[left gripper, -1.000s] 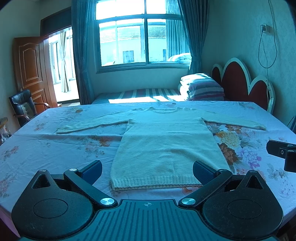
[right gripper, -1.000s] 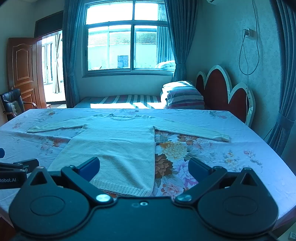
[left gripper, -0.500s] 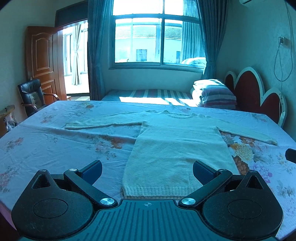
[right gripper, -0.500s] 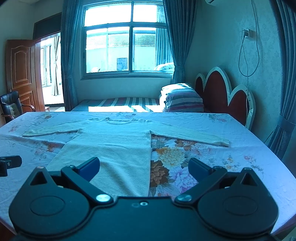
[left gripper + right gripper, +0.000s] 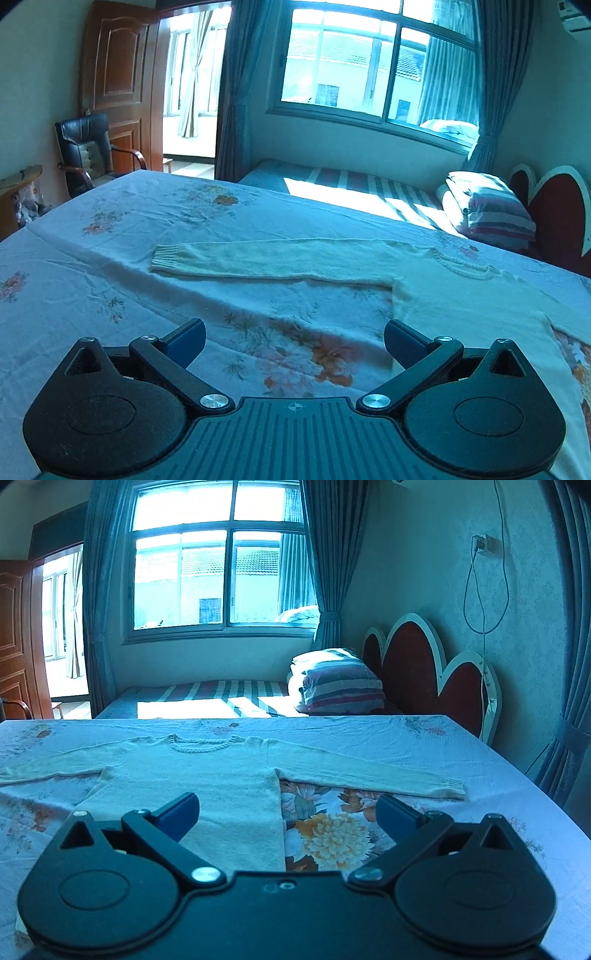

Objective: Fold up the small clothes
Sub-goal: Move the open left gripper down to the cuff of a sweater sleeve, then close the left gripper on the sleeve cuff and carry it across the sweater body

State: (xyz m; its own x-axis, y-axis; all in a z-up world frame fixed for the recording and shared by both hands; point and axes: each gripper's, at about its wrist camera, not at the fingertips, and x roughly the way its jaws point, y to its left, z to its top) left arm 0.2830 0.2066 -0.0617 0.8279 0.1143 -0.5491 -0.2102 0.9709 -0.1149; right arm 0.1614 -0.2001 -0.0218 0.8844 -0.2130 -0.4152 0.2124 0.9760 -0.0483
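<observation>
**Sweater flat, both claws spread**

The cream sweater (image 5: 207, 775) lies flat on the floral tablecloth (image 5: 369, 738), sleeves out toward 9 and 3 o'clock. The left gripper (image 5: 294, 341) and right gripper (image 5: 288, 812) both hover over it, jaws wide apart, gripping nothing.

The left gripper (image 5: 294, 338) and right gripper (image 5: 287, 809) both hover with jaws spread wide, holding nothing.

A home bedroom: a bed (image 5: 207, 698) with striped pillow (image 5: 340, 692), heart-shaped headboard (image 5: 424, 672), curtained window (image 5: 221, 557).
</observation>
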